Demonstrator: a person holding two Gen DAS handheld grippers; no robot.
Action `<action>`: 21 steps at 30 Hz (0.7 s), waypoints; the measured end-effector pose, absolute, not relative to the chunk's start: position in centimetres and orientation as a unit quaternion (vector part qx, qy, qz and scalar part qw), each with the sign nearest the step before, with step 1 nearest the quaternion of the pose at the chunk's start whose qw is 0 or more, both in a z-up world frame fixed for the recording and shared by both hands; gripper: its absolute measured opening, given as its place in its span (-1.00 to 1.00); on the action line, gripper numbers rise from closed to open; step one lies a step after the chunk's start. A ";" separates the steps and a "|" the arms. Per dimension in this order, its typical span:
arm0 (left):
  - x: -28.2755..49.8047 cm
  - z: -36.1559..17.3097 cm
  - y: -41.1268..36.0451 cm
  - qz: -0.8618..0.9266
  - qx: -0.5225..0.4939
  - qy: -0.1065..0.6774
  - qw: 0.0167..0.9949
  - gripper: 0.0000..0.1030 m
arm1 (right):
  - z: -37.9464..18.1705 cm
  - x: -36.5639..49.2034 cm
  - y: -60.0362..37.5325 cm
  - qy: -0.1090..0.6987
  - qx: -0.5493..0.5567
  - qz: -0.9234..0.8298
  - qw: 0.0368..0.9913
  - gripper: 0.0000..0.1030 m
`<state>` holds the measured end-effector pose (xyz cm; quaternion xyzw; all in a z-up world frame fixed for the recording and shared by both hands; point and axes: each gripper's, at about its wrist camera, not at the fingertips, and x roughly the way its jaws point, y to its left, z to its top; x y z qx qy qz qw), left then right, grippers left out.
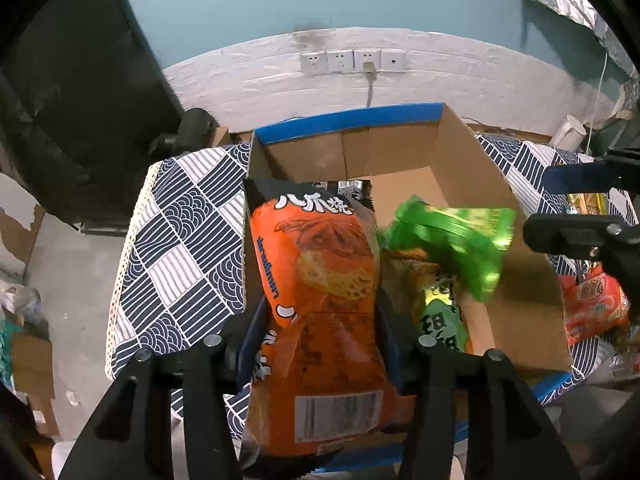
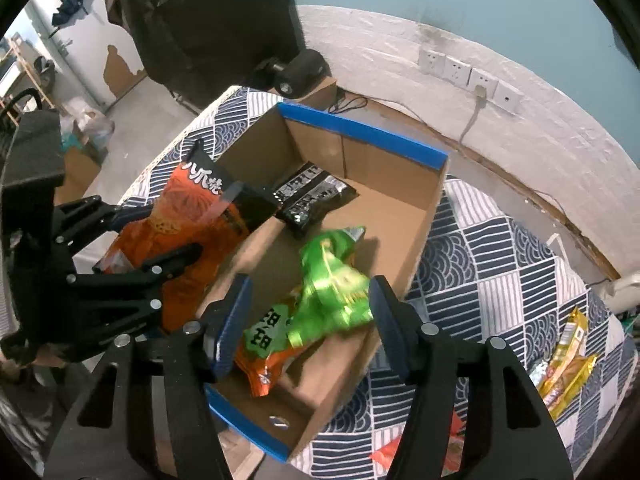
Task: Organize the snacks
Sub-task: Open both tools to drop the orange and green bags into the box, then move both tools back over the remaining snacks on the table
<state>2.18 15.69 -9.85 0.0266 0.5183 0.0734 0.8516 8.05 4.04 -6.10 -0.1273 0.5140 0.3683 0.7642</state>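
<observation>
My left gripper (image 1: 320,316) is shut on a large orange snack bag (image 1: 320,300) and holds it over the left rim of the cardboard box (image 1: 472,160); the bag also shows in the right wrist view (image 2: 192,216), and so does the left gripper (image 2: 160,236). My right gripper (image 2: 308,308) is open above the box (image 2: 432,208). A green snack bag (image 2: 336,288), blurred, is loose between and below its fingers. That green bag also shows in the left wrist view (image 1: 452,244). An orange-green bag (image 2: 268,344) and a black packet (image 2: 312,196) lie in the box.
The box has blue tape on its rims and stands on a blue-white patterned tablecloth (image 2: 500,264). Yellow snack packets (image 2: 568,364) and a red packet (image 1: 592,304) lie on the cloth to the right of the box. A white wall with sockets (image 1: 352,60) is behind.
</observation>
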 end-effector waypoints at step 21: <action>2.4 -6.4 8.5 0.029 0.083 0.467 0.880 0.55 | -4.2 7.6 -5.8 0.516 -0.099 0.312 0.792 0.26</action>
